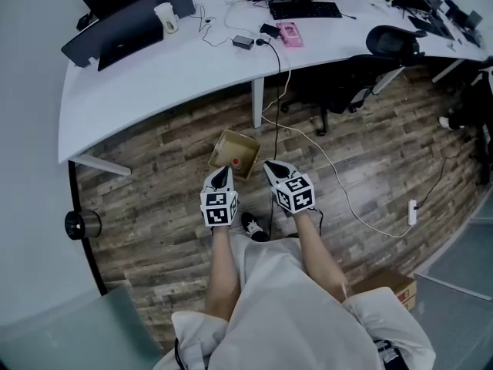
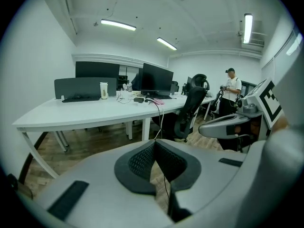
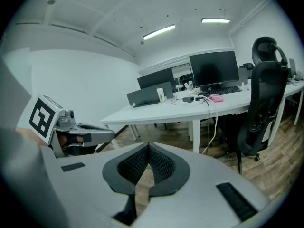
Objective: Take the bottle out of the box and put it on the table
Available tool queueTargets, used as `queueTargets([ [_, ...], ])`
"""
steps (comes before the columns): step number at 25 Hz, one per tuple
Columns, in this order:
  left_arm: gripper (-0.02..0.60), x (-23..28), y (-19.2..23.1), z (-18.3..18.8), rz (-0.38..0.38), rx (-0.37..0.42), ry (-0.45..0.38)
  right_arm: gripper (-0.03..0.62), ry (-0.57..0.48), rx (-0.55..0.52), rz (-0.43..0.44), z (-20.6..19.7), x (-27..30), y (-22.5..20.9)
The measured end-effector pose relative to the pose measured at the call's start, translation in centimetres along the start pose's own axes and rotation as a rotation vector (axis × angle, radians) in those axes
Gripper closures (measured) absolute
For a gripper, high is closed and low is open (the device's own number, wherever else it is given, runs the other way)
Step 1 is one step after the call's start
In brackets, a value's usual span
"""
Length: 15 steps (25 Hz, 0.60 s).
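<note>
- A person stood on the wood floor [image 1: 154,176] of an office with a gripper in each hand, both held out low ahead of the body and side by side.
- The left gripper [image 1: 222,176] had its jaws closed tip to tip with nothing between them, as its own view showed; its marker cube faced up at the head camera.
- The right gripper [image 1: 274,168] was likewise closed and empty, its dark pads meeting at the tip in the right gripper view.
- An open cardboard box [image 1: 229,139] sat on the floor just ahead of both grippers, near a leg of the white desk [image 1: 169,68]; neither gripper touched it.
- Inside the box lay a small red-topped item, apparently the bottle [image 1: 236,161]; it was too small in the head view to make out further.
- The curved desk carried dark monitors [image 1: 127,18], a pale cup [image 1: 167,18], a keyboard [image 1: 306,9] and a pink object [image 1: 290,34].
- A black cable [image 1: 278,91] dropped from the desk edge to the floor beside the box, and a white cord [image 1: 339,183] trailed off to the right.
- A black office chair [image 1: 385,48] stood at the right end of the desk.
- In the left gripper view, another person [image 2: 232,87] in a cap and white shirt stood at the far end of the room.
</note>
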<state>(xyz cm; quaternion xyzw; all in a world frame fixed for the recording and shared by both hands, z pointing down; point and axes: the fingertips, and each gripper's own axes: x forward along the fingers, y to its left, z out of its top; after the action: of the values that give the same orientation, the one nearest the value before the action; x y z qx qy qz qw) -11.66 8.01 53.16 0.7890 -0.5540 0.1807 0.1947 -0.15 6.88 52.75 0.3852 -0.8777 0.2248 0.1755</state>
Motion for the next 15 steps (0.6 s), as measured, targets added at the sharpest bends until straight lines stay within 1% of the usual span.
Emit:
queueTargets([
  [4,0.568,0.7,2.1,0.4,-0.017,0.009,-0.002,0.557,-0.013,0.007,-0.026,0.5,1.3,0.2],
  [7,0.568,1.0,3.5,0.5,-0.016,-0.005,-0.003,0.557,-0.004,-0.001,-0.038,0.7,1.9,0.1],
  [9,0.568,1.1,3.9,0.1,-0.018,-0.014,0.003,0.556,0.002,0.003,-0.047,0.4,2.0,-0.1],
  [13,0.568,1.4,4.5,0.0,-0.024,-0.018,0.008,0.557,-0.010,0.049,-0.047,0.6,2.5,-0.6],
  [15,0.568,1.5,4.8,-0.3,-0.025,-0.021,0.013,0.557,-0.002,0.051,-0.043,0.5,3.0,-0.6],
])
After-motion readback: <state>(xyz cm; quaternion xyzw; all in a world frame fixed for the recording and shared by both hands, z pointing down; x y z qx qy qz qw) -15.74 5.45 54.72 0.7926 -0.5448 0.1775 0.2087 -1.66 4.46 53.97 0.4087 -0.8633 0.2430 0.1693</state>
